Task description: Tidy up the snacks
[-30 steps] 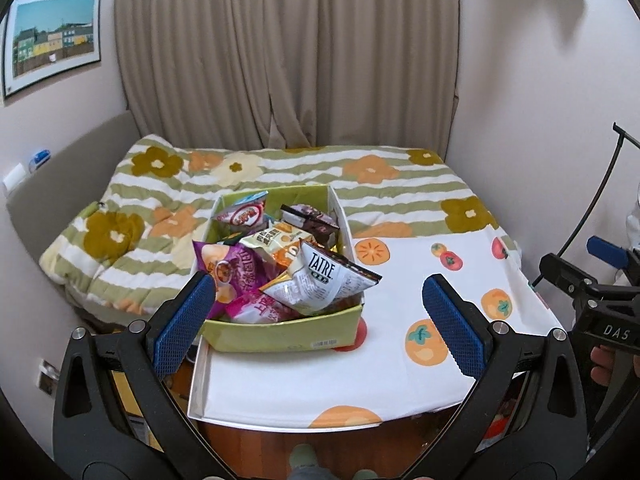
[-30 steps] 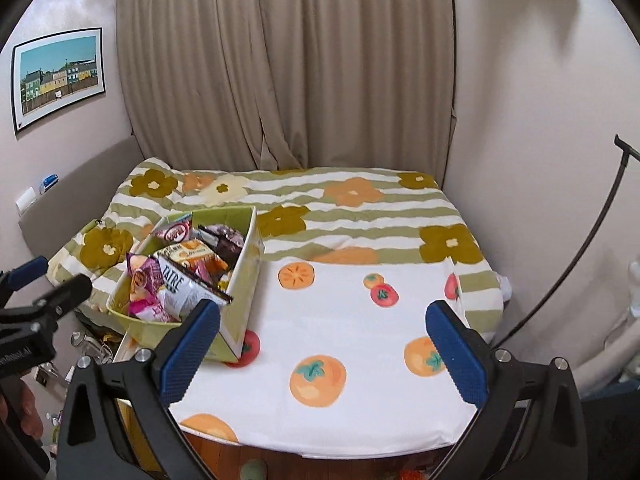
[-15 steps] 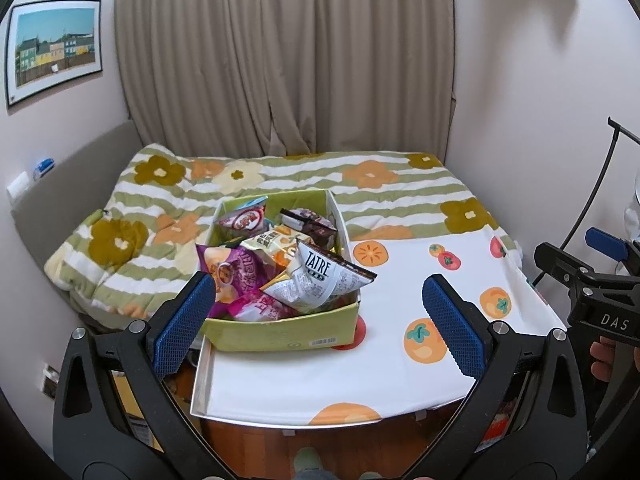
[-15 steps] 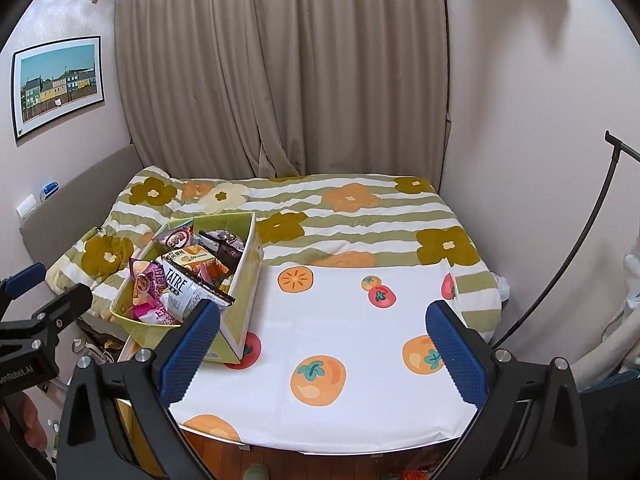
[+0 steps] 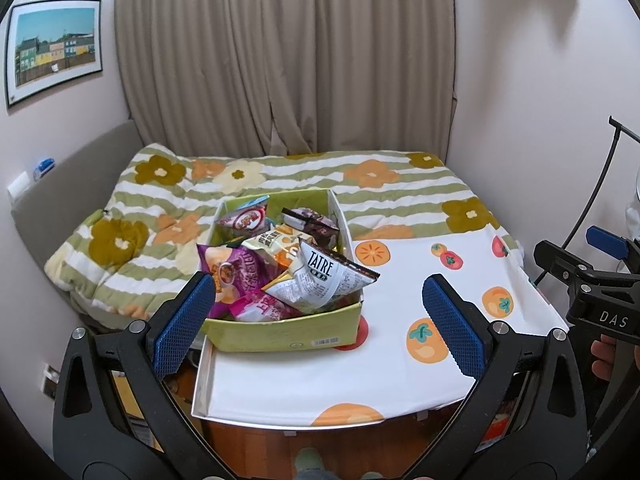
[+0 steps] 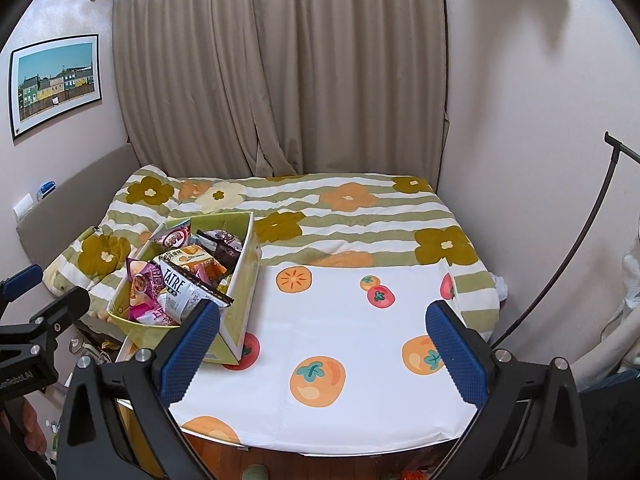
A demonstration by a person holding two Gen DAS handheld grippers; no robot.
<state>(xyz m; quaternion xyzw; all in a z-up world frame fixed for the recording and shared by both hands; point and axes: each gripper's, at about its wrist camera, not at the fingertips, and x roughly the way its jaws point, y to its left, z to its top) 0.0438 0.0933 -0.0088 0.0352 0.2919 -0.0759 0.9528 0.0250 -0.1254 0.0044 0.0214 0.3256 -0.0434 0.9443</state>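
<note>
Two views. Left wrist: left gripper (image 5: 318,312), ribbed blue pads spread, empty; rectangular green cardboard box (image 5: 280,332) of crinkled foil snack packets (image 5: 320,280) on fruit-print tablecloth (image 5: 400,360). Right wrist: right gripper (image 6: 324,344) spread, empty; box at cloth's left edge, seemingly overhanging.

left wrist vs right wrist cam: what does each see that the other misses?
Left wrist only: the barcode label on the green box's near wall, and the right gripper's body at the frame's right edge. Right wrist only: the box's long white side and clutter on the floor beside the table. Both: the snack-filled green box, the white TATRE bag, the fruit-print tablecloth, the bed and curtain.
</note>
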